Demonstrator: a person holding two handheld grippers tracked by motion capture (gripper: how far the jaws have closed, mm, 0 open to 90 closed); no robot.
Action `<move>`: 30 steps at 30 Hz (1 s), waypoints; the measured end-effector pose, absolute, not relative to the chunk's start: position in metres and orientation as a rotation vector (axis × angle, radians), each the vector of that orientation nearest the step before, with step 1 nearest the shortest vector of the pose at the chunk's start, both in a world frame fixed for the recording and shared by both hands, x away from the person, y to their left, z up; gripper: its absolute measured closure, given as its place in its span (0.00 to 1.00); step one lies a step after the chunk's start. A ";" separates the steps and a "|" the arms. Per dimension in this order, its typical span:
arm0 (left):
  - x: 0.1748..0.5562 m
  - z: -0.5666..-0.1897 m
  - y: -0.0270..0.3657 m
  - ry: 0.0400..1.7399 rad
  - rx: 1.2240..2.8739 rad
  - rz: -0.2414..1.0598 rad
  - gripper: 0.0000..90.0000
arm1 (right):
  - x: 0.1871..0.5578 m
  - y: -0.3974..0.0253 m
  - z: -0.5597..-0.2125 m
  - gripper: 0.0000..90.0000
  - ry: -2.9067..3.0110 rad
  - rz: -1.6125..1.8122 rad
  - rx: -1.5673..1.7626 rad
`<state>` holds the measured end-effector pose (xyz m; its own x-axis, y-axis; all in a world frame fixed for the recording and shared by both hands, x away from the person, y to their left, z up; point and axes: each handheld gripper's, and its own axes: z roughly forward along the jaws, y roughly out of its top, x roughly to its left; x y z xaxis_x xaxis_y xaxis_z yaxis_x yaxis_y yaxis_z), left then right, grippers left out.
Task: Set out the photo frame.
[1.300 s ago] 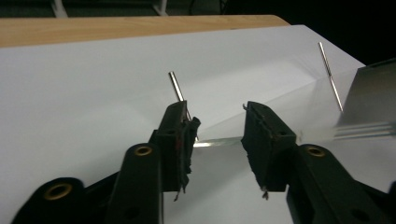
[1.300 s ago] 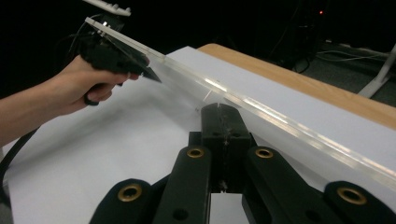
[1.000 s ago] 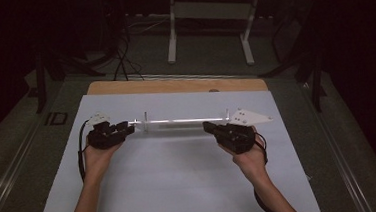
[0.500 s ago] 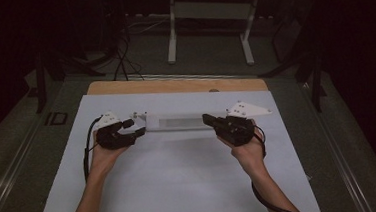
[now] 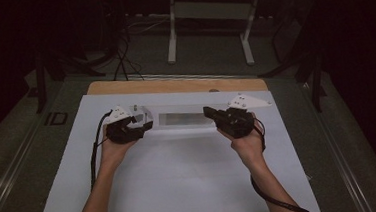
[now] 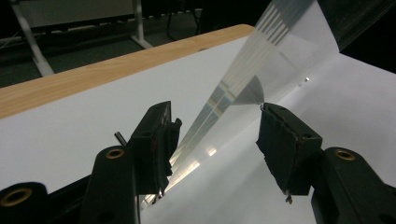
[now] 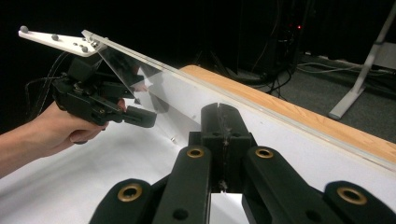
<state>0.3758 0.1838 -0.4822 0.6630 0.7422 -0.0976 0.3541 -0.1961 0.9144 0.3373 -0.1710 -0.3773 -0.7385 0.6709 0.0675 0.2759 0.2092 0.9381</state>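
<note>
Holding clear sheet (image 5: 186, 117) above tabletop (image 5: 181, 186) | right gripper (image 7: 224, 122) fingers clamped on it | left gripper (image 6: 215, 140) fingers spread | risk: one-sided hold, sheet may sag or slip

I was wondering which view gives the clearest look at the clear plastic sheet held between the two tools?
The right gripper view: the clear sheet runs edge to edge, from the shut right tool to the left tool. The left gripper view shows one shiny stretch between open jaws. The high view shows a faint pale strip.
</note>
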 end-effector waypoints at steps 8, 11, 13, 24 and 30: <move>0.381 -0.481 0.184 0.893 1.790 0.458 0.53 | 0.341 -0.181 -0.387 1.00 2.133 1.504 0.912; 0.385 -0.481 0.184 0.909 1.773 0.469 0.53 | 0.345 -0.187 -0.397 0.96 2.140 1.469 0.928; 0.387 -0.481 0.184 0.913 1.768 0.471 0.54 | 0.348 -0.192 -0.403 0.93 2.140 1.444 0.942; 0.390 -0.480 0.184 0.918 1.773 0.482 0.55 | 0.366 -0.229 -0.435 0.81 2.106 1.324 1.078; 0.392 -0.479 0.183 0.925 1.771 0.489 0.56 | 0.376 -0.242 -0.452 0.76 2.101 1.289 1.138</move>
<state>0.3920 0.1835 -0.4794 0.6208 0.7779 -0.0975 0.3577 -0.1704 0.9181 0.3758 -0.2417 -0.4520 -0.5748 0.8161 0.0600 0.4233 0.2338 0.8753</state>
